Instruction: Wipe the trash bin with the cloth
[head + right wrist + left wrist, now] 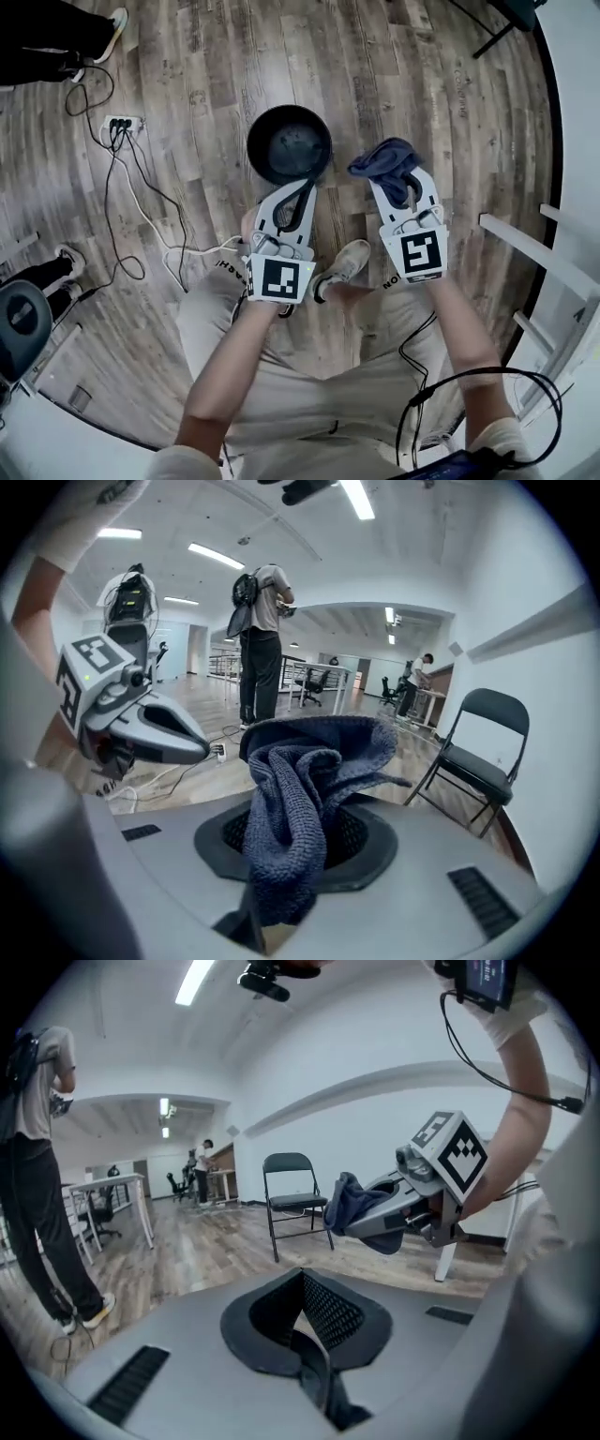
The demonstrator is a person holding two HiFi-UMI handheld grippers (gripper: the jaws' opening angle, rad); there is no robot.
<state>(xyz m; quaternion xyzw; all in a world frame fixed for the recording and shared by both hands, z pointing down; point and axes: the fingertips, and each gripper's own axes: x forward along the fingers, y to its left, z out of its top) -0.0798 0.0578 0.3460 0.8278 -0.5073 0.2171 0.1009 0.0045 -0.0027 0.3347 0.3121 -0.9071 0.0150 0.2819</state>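
Looking down through the head view, the round black plastic trash bin [289,143] stands upright on the wood-plank floor [206,84], mouth up. Its dark inside shows nothing in it as far as this angle tells. The left gripper [302,192] hangs just over the bin's near rim, while the right gripper [405,192] sits off to the bin's right with the crumpled blue knitted cloth [384,157] bunched at its tip. So the bin lies ahead of and below both tools, and to the left of the one carrying the cloth. The empty left tool is the nearer of the two. The wipe likely calls for the cloth to swing leftward and down to the rim.

Over to the left gripper view: the jaws are clenched tight together with nothing between them, and beyond them the right gripper [412,1208] holds its cloth [352,1206] in front of a black folding chair [292,1199].

Now the right gripper view: the jaws are pinched on the cloth [300,799], which rises from them in thick folds. The bin cannot be picked out for sure in either gripper view.
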